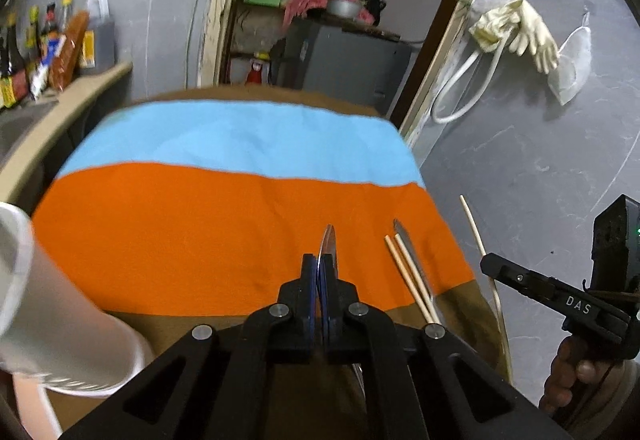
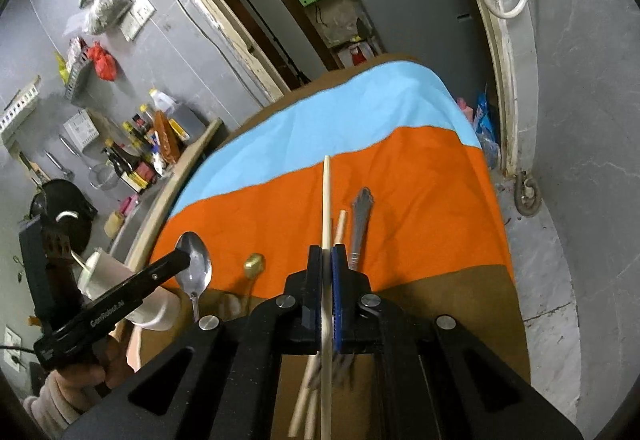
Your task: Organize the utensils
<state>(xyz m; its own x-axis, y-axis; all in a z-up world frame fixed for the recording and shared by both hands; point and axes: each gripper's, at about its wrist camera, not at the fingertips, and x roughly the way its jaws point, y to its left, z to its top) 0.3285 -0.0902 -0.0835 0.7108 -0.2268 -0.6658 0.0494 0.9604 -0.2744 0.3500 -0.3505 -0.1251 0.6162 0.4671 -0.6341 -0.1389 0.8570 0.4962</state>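
1. A metal spoon (image 1: 329, 246) is pinched edge-on between the pressed-together pads of the left gripper (image 1: 320, 272), its bowl seen jutting past the fingertips above the orange band of the cloth (image 1: 192, 224).
2. A single pale chopstick (image 2: 327, 224) is clamped between the pads of the right gripper (image 2: 327, 264) and is raised off the table, its tip pointing toward the blue stripe.
3. In the right wrist view, the left gripper is seen from the side with the spoon held at its tip, a hand (image 2: 86, 372) wrapped around the handle below.
4. Just beside the right gripper, two more chopsticks (image 1: 408, 272) and a piece of metal cutlery with an ornate handle (image 2: 360, 228) are left lying together on the orange band, reaching back onto the brown strip.
5. A white cup (image 1: 52, 316) is seen blurred at the table's left edge, near the left gripper.
6. A small brass-coloured object (image 2: 254, 264) is seen resting on the cloth between the two grippers; what it is cannot be told.
7. Farther back, sauce bottles (image 1: 44, 52) are lined along a counter, and rubber gloves (image 1: 516, 28) are hung on the grey wall beside a doorway.
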